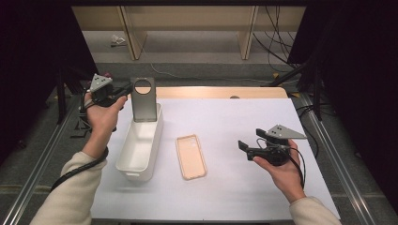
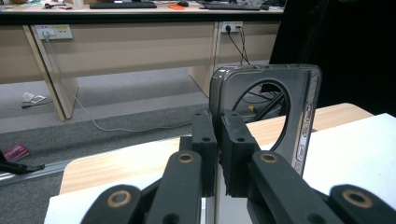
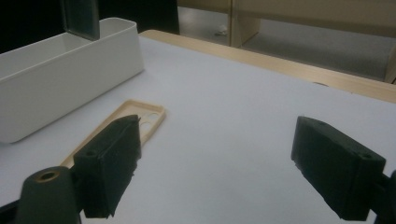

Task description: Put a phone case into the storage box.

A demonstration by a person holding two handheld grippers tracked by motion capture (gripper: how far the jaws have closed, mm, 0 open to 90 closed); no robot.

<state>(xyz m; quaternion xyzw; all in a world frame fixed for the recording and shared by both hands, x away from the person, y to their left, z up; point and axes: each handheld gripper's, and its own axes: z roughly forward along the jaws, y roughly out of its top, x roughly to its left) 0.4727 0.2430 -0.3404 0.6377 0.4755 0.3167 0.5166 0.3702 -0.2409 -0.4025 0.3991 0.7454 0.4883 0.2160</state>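
Left gripper (image 2: 217,154) pinching grey case (image 2: 299,116)

Left gripper (image 2: 217,154) clamped, right gripper (image 3: 229,168) agape

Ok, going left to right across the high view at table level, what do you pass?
Left tool shut on the dark phone case, held upright over the bin's far end → white bin → beige phone case lying flat → right tool, open.
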